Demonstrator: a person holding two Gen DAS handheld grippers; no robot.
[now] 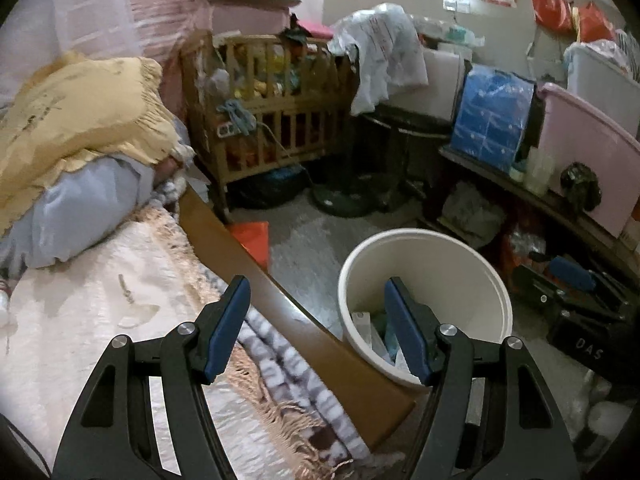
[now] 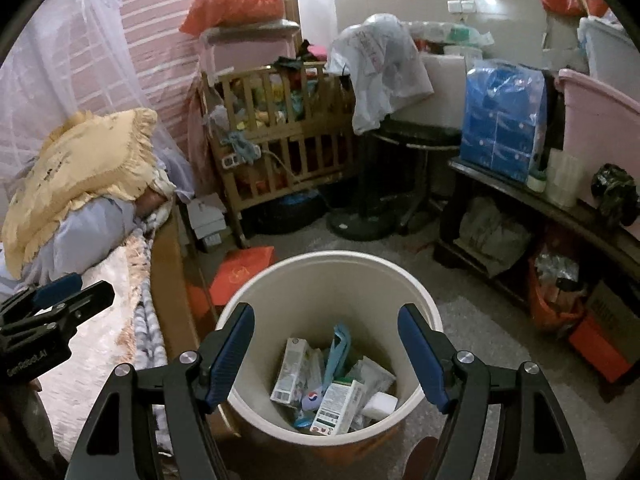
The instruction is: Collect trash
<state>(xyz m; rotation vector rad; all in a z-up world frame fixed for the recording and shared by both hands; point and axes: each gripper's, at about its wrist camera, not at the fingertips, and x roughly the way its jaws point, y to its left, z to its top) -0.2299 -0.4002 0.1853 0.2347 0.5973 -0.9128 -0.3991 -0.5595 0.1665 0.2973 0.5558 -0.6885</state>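
A cream round bin (image 2: 280, 280) stands on the floor beside the bed and holds several cartons, wrappers and a crushed can (image 2: 334, 396). My right gripper (image 2: 326, 354) hovers above the bin's mouth, open, with nothing between its blue pads. In the left wrist view the same bin (image 1: 452, 256) sits to the right. My left gripper (image 1: 316, 330) is open and empty over the bed's wooden edge, its right finger (image 1: 408, 336) overlapping the bin's rim. The left gripper (image 2: 60, 300) also shows at the left edge of the right wrist view.
The bed (image 1: 80, 320) with a fringed blanket and a yellow pillow (image 1: 80, 112) fills the left. A wooden crib (image 2: 280, 128) stands at the back, a fan base (image 2: 360, 220) on the floor, a red folder (image 2: 240, 276) by the bin, and cluttered shelves (image 2: 540, 216) at the right.
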